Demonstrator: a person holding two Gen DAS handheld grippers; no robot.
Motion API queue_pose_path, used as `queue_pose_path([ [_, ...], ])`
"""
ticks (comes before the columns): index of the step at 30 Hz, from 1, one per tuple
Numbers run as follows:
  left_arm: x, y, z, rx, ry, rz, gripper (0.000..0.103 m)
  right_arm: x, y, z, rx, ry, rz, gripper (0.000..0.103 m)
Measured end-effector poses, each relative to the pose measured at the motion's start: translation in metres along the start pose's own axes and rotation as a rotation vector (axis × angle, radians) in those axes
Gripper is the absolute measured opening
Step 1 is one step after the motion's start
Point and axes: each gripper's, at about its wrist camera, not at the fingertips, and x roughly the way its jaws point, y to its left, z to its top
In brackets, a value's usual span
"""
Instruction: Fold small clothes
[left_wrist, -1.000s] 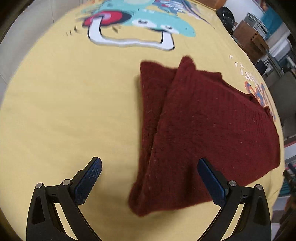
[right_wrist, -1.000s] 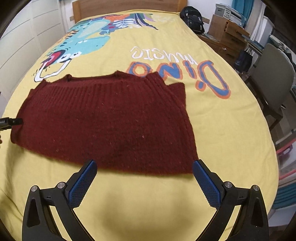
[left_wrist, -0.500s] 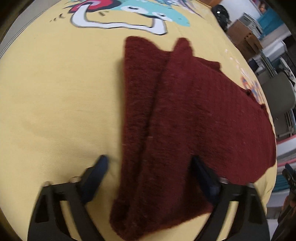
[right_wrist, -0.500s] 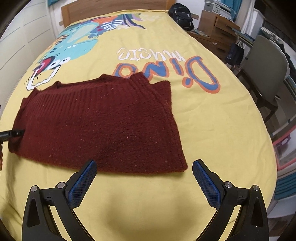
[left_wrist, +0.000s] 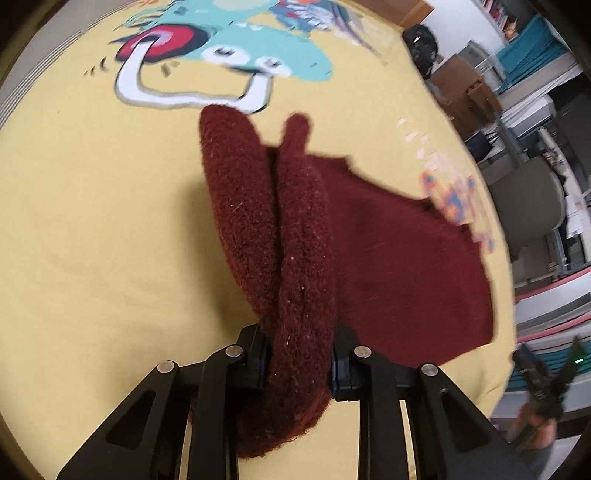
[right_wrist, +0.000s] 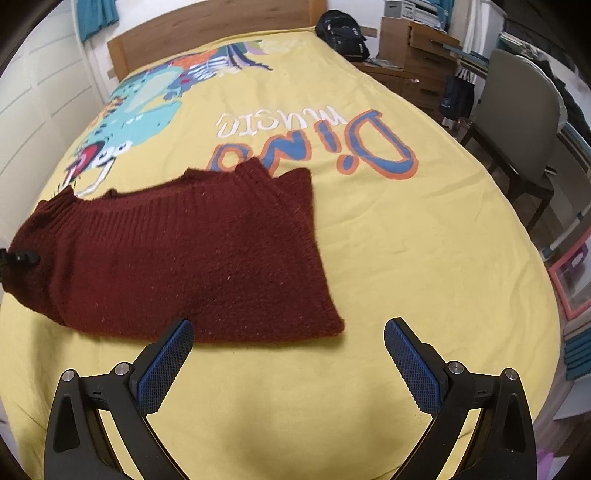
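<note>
yellow bedspread (right_wrist: 424, 258), fuzzy maroon knit (right_wrist: 192, 258)

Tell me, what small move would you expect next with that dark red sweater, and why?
Probably the right gripper eases forward and shuts on the near hem of the sweater. The left gripper already pinches the bunched end, while the right one hovers open just short of the hem, which lies flat on the yellow bedspread. Both ends need holding to fold.

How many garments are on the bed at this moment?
1. A dark red knit sweater lies on the yellow bedspread; the left claw pinches its end. Nothing else visible.
</note>
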Motion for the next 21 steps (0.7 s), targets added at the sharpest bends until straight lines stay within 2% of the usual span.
queue_pose_path([
  [5,-0.013,-0.065,0.019,0.079,-0.023,-0.043,0.018,-0.014,-0.02,0.011,0.034,-0.034,0.02,0.103],
  [11,-0.002,-0.152,0.026,0.173,-0.03,-0.056,0.017,-0.032,-0.05,0.024,0.06,-0.072,0.016,0.103],
  [14,0.017,-0.2,0.025,0.24,-0.017,-0.058,0.017,-0.034,-0.064,0.024,0.062,-0.067,0.0,0.103],
  [17,0.048,-0.244,0.018,0.291,0.012,-0.048,0.017,-0.026,-0.078,0.02,0.072,-0.024,-0.026,0.103],
  [21,0.098,-0.274,-0.001,0.319,0.061,0.027,0.017,-0.01,-0.093,0.007,0.096,0.039,-0.035,0.103],
])
